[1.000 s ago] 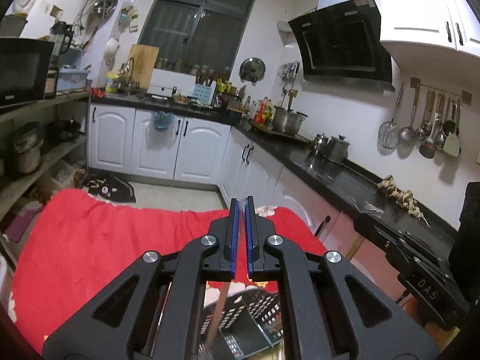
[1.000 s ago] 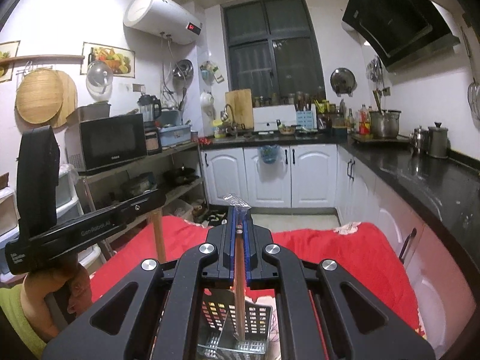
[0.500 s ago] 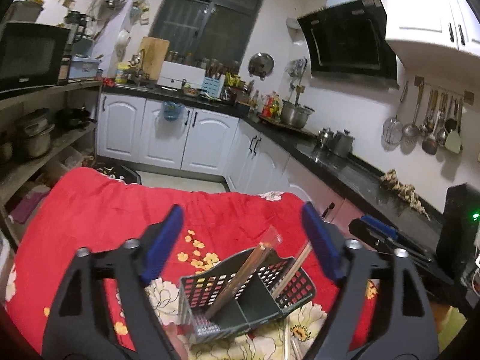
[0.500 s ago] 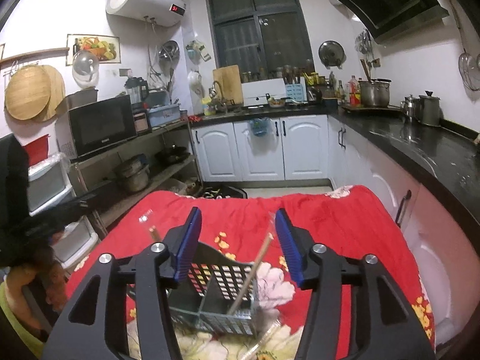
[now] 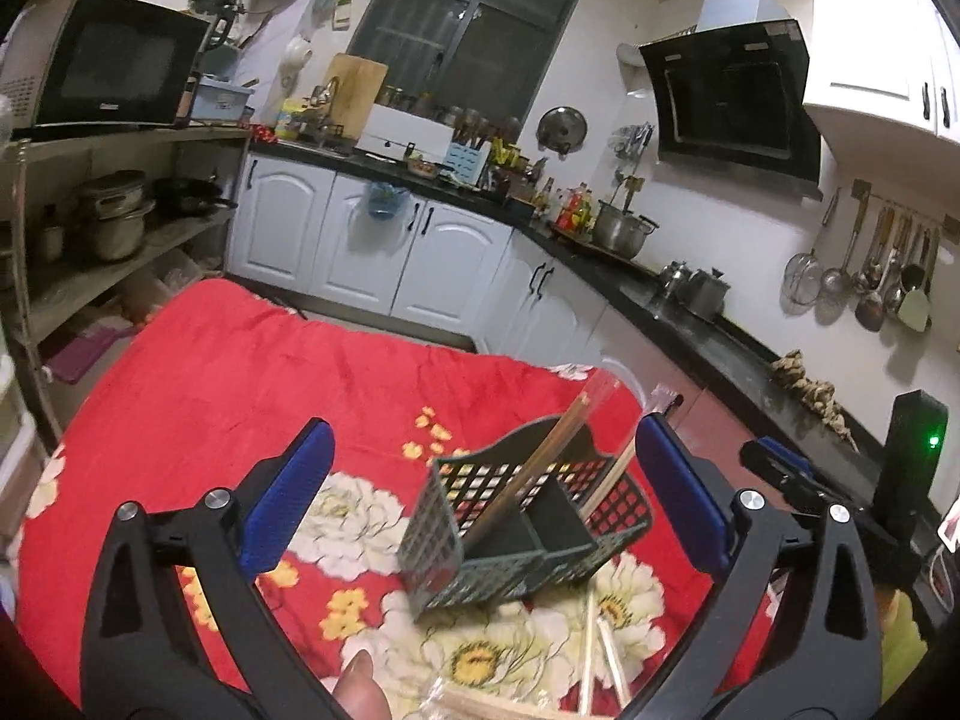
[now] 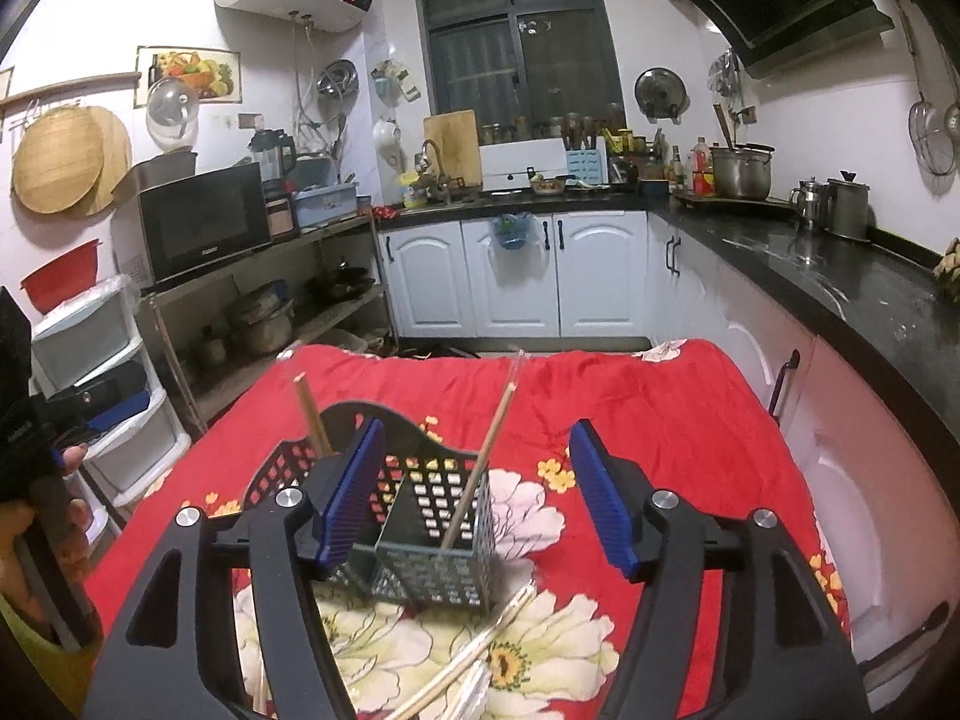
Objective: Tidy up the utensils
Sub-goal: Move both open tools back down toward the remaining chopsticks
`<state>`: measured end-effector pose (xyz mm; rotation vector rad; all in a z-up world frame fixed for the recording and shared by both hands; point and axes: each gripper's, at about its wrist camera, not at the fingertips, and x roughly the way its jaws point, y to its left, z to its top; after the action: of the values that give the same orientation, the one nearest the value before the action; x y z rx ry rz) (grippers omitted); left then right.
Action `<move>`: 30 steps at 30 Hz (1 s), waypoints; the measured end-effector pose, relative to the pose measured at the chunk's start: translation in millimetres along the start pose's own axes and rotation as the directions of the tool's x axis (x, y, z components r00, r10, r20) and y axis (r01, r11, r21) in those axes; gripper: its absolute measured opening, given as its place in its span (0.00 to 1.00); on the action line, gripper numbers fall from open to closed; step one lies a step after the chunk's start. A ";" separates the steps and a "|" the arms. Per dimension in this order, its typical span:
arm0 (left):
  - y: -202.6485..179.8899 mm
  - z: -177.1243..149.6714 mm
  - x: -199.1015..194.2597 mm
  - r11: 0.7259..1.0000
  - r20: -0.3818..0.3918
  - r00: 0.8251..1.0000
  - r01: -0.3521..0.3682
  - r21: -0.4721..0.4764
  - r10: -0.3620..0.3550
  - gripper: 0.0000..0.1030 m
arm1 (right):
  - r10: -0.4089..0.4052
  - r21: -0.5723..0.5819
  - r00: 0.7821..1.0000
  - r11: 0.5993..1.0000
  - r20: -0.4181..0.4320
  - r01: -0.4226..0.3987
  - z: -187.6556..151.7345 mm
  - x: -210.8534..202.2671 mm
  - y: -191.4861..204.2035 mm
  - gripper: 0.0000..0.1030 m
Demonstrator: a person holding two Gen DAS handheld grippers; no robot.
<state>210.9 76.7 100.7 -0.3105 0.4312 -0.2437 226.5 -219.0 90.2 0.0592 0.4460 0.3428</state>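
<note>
A dark green mesh utensil basket (image 5: 516, 546) (image 6: 432, 516) stands on the red flowered cloth (image 5: 240, 372). Two wrapped chopstick pairs lean in it, one (image 5: 540, 468) (image 6: 312, 414) in the left compartment and the other (image 5: 612, 474) (image 6: 480, 462) in the right. My left gripper (image 5: 480, 438) is just short of the basket, jaws still opening wide, touching nothing. My right gripper (image 6: 477, 438) hovers over the basket, jaws also opening. The right chopstick pair shows between its blue pads (image 6: 354, 492) but is free of them. More loose chopsticks (image 5: 600, 654) (image 6: 480, 654) lie on the cloth in front of the basket.
A fingertip (image 5: 360, 681) shows at the bottom edge. The other gripper appears in each view: right gripper's body (image 5: 780, 468), left gripper's body (image 6: 60, 408) with a hand (image 6: 36, 540). Black counter (image 6: 840, 276) runs along the right, shelves (image 6: 252, 312) on the left.
Both grippers were shut on wrapped chopsticks above the basket. They have opened and dropped lower, and the chopsticks now stand in the basket.
</note>
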 end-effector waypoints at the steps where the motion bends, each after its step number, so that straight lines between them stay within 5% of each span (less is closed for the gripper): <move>1: 1.0 -2.8 -1.2 1.000 -0.005 1.000 -0.001 -0.002 0.001 0.90 | 0.004 -0.002 1.000 1.000 -0.004 -0.004 -1.7 -1.2 0.5 0.61; 30: 21.1 -87.8 -9.4 0.999 -0.199 0.980 0.004 -0.046 -0.014 0.90 | 0.041 -0.034 0.989 0.998 -0.144 -0.046 -69.5 -18.6 10.6 0.62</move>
<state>167.2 77.8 21.2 -0.3343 0.6341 -0.2752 177.4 -216.7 36.6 0.0082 0.5810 0.3998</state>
